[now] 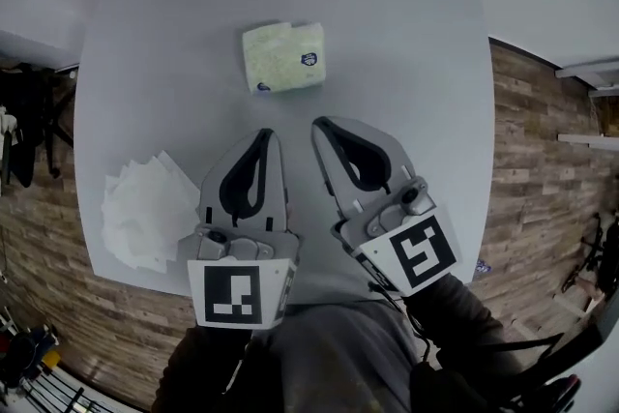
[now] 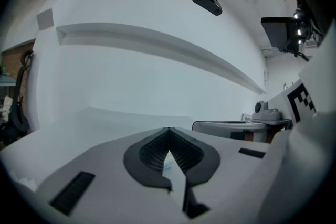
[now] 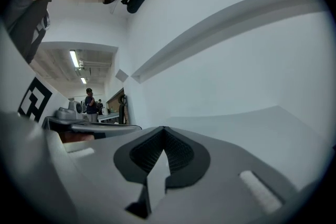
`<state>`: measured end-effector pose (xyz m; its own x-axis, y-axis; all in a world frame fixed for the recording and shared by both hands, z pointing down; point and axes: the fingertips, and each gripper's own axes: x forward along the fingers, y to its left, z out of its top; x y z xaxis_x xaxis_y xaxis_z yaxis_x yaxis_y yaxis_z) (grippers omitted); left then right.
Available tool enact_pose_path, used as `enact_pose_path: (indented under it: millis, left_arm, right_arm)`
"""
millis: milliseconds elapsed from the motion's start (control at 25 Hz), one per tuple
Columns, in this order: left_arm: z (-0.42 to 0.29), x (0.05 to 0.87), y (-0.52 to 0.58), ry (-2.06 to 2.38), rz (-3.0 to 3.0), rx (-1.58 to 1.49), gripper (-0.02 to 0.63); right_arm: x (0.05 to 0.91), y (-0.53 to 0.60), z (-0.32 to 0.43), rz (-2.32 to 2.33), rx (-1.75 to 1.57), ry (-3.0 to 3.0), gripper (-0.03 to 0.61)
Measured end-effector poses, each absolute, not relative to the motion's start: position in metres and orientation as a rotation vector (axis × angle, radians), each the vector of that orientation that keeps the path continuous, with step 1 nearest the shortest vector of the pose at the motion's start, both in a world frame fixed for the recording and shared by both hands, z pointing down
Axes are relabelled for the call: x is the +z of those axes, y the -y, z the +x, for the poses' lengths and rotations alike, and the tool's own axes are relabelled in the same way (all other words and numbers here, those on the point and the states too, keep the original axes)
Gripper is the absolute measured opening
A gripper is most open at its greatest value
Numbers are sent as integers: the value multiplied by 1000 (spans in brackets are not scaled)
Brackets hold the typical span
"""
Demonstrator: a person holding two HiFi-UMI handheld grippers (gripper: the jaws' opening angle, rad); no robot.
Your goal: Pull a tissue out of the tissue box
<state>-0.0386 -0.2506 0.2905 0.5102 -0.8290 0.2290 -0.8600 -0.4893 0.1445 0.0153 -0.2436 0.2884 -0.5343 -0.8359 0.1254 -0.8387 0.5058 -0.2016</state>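
Squarely in the middle of the grey counter [image 1: 406, 34] lies the tissue box [image 1: 283, 58], a pale pack with a blue patch at one corner. It sits ahead of both pairs of tongs and touches neither.

The left tongs [image 1: 266, 132] have their jaws together, tips meeting, with nothing gripped. In the left gripper view the dark ribbed pads [image 2: 152, 152] come to a point at the tip of the left tongs [image 2: 168, 128], leaving only a thin slit behind. The right tongs [image 1: 319, 123] are closed the same way and empty. The right gripper view shows their pads [image 3: 178, 153] meeting at the tip [image 3: 163, 128].

The two pairs lie side by side over the near half of the counter, tips angled slightly toward each other. A heap of loose white tissues [image 1: 145, 208] rests by the counter's left edge, beside the left tongs. Wooden floor [image 1: 527, 169] shows around the counter.
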Motion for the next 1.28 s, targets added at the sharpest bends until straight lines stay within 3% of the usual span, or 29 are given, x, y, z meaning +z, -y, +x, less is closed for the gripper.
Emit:
enact_pose_path:
  millis: [360,560,840,1280]
  left_arm:
    - [-16,367,308,1273,2489,255,0]
    - [-12,387,324,1257,2466,245,0]
    - [-6,412,335,1226,2424,248,0]
    - [-1,438,343,1209,2380,251,0]
  right_arm:
    - [355,307,25,1520,483,2597,2]
    - [357,331,28,1504,370,2576,6]
    - [376,359,19,1374,116,2476,64]
    - [418,373,29,1367,147,2331,57]
